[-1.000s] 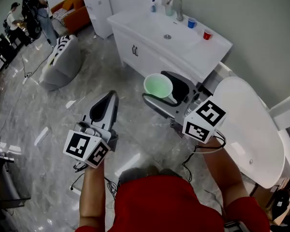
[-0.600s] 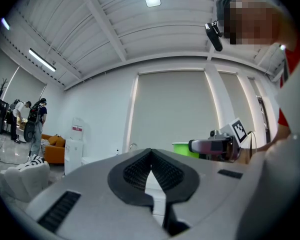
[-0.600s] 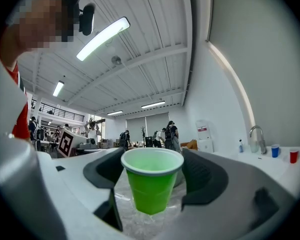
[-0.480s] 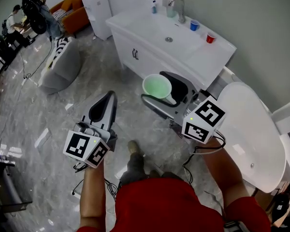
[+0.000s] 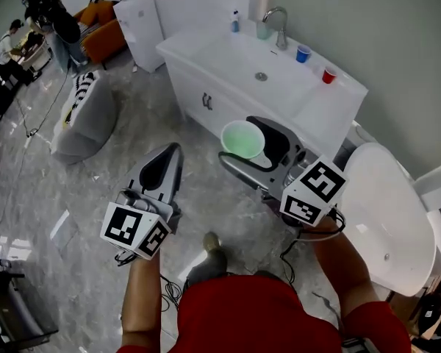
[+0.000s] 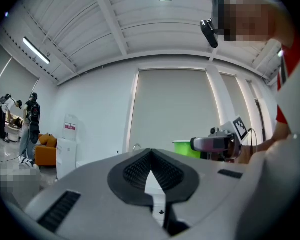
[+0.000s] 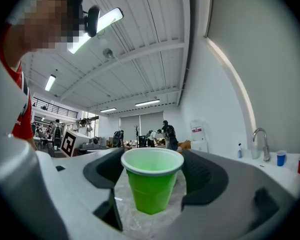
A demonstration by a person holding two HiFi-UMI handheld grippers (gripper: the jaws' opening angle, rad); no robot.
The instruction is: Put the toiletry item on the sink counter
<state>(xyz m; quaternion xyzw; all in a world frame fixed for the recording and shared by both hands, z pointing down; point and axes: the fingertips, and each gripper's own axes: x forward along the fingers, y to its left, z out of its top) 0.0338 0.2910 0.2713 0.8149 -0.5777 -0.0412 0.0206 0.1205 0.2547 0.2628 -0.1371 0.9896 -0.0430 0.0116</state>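
Note:
My right gripper (image 5: 244,141) is shut on a green plastic cup (image 5: 241,135), held upright above the marble floor just in front of the white sink counter (image 5: 206,50). In the right gripper view the green cup (image 7: 152,183) stands between the two dark pads (image 7: 205,179). To the left and lower down, my left gripper (image 5: 172,153) is shut with nothing in it. In the left gripper view its jaws (image 6: 150,168) meet at the tip, and the right gripper (image 6: 216,143) with the cup (image 6: 186,148) shows beyond.
On the counter stand a faucet (image 5: 278,19), a small bottle (image 5: 236,21), a blue cup (image 5: 303,53) and a red cup (image 5: 328,74). A white tub (image 5: 386,212) lies at the right and a grey chair (image 5: 79,112) at the left. People stand at the far left (image 5: 37,17).
The sink counter has drawn a little nearer and lower in the head view, and a foot shows below. Both grippers keep their pose; the green cup stays held.

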